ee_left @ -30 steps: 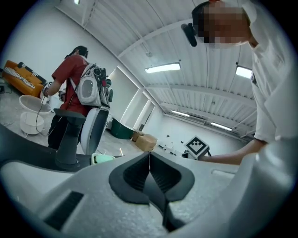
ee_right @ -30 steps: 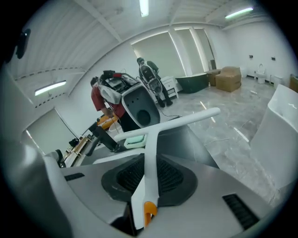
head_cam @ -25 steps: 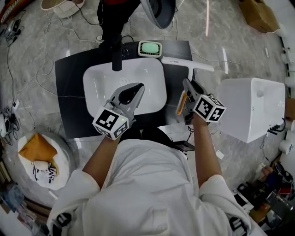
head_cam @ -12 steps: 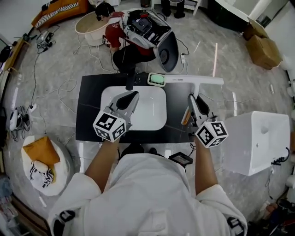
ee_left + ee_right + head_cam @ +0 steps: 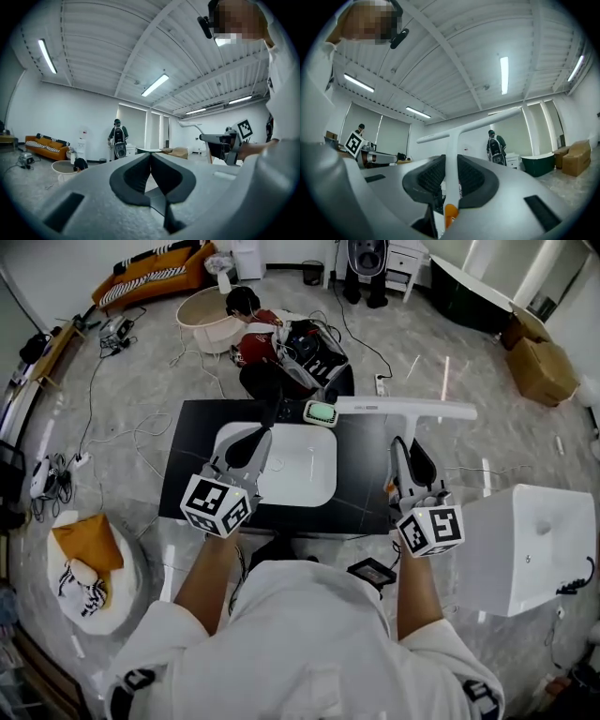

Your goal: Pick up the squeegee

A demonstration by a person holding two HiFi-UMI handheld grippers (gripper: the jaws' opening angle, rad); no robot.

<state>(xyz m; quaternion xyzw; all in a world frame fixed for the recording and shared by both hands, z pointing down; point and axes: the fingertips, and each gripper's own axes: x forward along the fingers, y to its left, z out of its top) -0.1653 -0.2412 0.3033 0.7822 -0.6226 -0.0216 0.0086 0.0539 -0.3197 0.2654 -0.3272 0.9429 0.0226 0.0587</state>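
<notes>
At the bottom of the head view, the person's 2 forearms reach forward over a black tabletop [image 5: 366, 474], each hand carrying a marker cube. The right tongs [image 5: 405, 448] are clenched on the squeegee [image 5: 403, 409]: in the right gripper view the white handle [image 5: 451, 140] runs straight up between the ribbed pads [image 5: 429, 176], which press it from both sides, and an orange end piece [image 5: 450, 213] shows below them. The blade sits crosswise at the handle's far end, held in the air, and in the head view it lies across the tabletop's far right edge. The left tongs [image 5: 255, 437] hover over a white sink basin [image 5: 309, 460] set in the tabletop. In the left gripper view their dark pads [image 5: 136, 176] meet at the tip with nothing between them. Just beyond the basin sits a green soap dish [image 5: 321, 412]. To the right of the tabletop stands a white box [image 5: 525, 535]. Farther off, a person [image 5: 258, 334] crouches on the floor beside a round tub [image 5: 208, 320], and an orange sofa [image 5: 155, 270] lines the far wall.
</notes>
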